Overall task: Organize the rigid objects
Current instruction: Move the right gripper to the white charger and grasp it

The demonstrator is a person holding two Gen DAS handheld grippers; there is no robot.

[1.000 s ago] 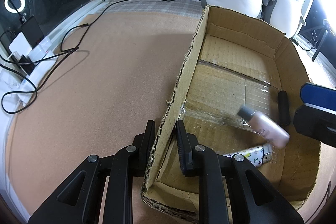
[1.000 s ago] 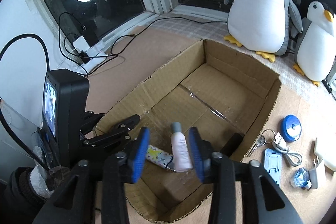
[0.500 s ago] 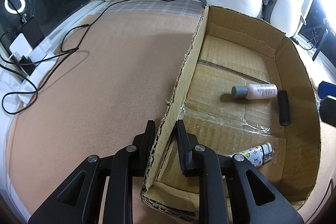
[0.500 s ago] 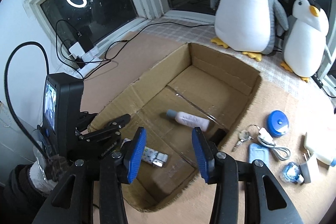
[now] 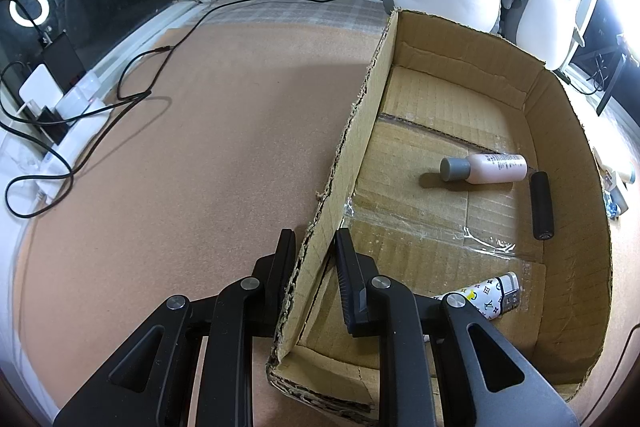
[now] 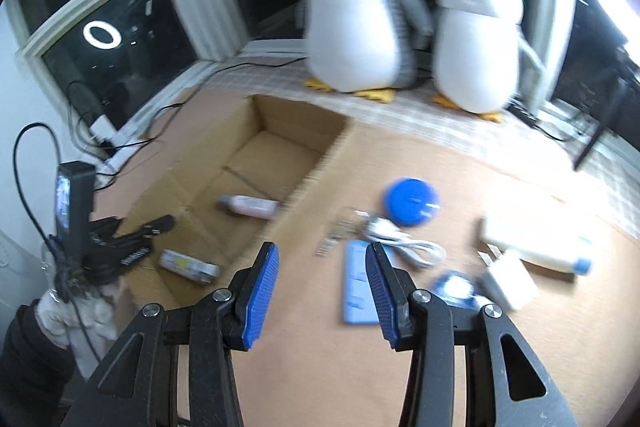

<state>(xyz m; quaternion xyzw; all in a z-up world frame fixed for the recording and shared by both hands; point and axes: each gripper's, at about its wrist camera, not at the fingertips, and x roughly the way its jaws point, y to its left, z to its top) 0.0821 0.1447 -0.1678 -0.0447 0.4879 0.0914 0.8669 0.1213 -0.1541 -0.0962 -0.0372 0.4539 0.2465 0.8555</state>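
A: Right wrist view: right tool (image 6: 322,283) open, empty, over the desk (image 6: 320,367). Loose items ahead and to its right: blue stand (image 6: 358,285), cable (image 6: 408,241), blue disc (image 6: 412,201), keys (image 6: 334,237) maybe, too blurred.

B: Nearest?

A: Stand, lying flat just past the tips, long axis running away from the tool.

B: Left tool?

A: Left tool (image 5: 314,255) clamped on the box (image 5: 352,147) wall. Pink bottle (image 5: 484,169), black cylinder (image 5: 542,205), patterned tube (image 5: 486,297) inside. Right hand is nearer the loose stuff.
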